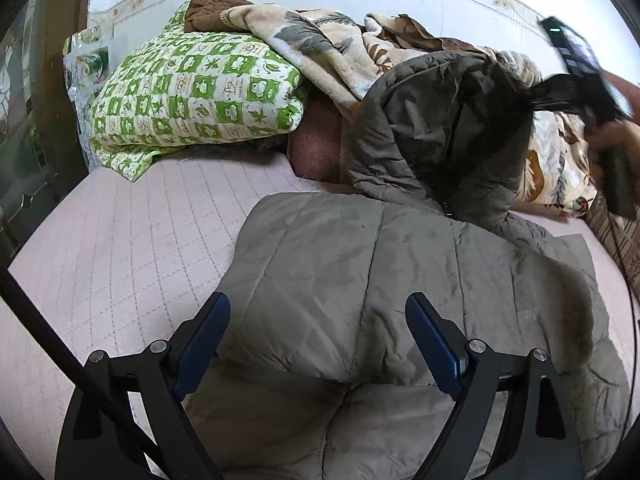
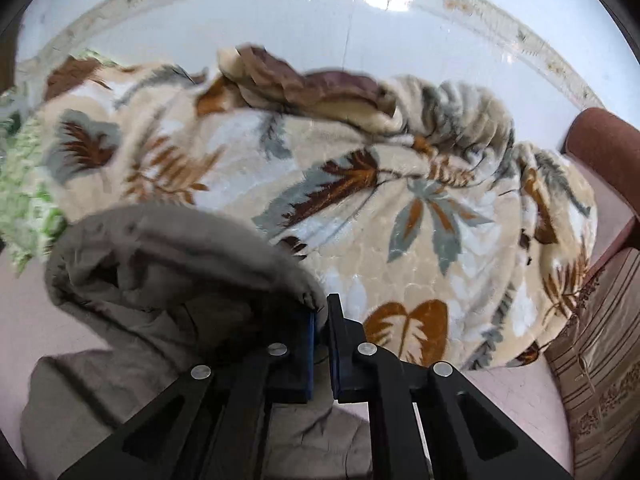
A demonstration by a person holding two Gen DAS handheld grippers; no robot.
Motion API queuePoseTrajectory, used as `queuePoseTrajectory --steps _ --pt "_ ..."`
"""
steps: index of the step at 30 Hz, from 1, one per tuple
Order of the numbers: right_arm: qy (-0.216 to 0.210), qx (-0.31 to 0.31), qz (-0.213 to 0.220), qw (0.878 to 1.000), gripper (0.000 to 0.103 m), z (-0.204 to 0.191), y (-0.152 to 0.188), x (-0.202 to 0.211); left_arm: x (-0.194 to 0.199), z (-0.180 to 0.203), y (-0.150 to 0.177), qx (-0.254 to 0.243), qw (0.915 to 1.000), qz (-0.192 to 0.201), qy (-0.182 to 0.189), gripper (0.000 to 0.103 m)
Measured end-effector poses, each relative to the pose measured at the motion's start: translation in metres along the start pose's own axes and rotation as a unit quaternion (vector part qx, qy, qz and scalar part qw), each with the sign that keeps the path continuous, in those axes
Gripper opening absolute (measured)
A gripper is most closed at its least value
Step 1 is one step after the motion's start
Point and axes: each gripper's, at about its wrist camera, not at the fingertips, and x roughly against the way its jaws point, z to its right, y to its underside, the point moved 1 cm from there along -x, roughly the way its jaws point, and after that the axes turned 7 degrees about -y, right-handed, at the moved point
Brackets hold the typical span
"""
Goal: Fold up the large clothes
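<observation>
A grey-olive quilted jacket (image 1: 360, 264) lies spread on the pink bed sheet (image 1: 132, 248). My left gripper (image 1: 318, 312) is open, its fingers hovering over the jacket's lower body, holding nothing. My right gripper (image 2: 322, 312) is shut on a fold of the jacket (image 2: 168, 272), near its upper part. It lifts that part up. In the left wrist view the right gripper (image 1: 576, 80) shows blurred at the far right, with the raised jacket section (image 1: 440, 128) hanging from it.
A green-and-white patterned quilt (image 1: 192, 92) is piled at the back left. A beige leaf-print blanket (image 2: 400, 200) is heaped along the white wall (image 2: 320, 12). A maroon cushion (image 2: 608, 148) and a striped pillow (image 2: 600, 344) lie at the right.
</observation>
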Motion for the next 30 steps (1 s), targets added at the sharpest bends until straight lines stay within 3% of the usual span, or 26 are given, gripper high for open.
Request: queuePoseTrajectory --steps 8,13,16,20,24,30 --pt "-0.079 -0.010 0.027 0.996 0.006 -0.007 0.045 0.116 0.014 -0.014 -0.004 0.014 0.9998 0.011 -0.005 0.089" --pt "-0.115 -0.015 -0.002 0.993 0.006 -0.019 0.134 0.161 0.018 -0.020 -0.004 0.021 0.9997 0.011 0.000 0.089" --pt "-0.102 -0.005 -0.042 0.994 0.006 -0.029 0.191 0.148 0.019 -0.018 -0.003 0.017 0.9998 0.012 0.005 0.089" --pt "-0.060 -0.009 -0.101 0.993 0.006 -0.029 0.254 0.094 0.015 -0.011 0.000 0.003 1.0000 0.004 0.006 0.089" --pt "-0.033 0.016 -0.083 0.996 0.008 -0.038 0.258 0.085 0.014 -0.005 0.001 -0.012 0.9999 0.003 0.005 0.089" --pt "-0.037 0.043 -0.073 0.996 0.015 -0.040 0.246 0.109 0.006 0.000 -0.002 -0.010 0.9997 -0.002 0.022 0.089"
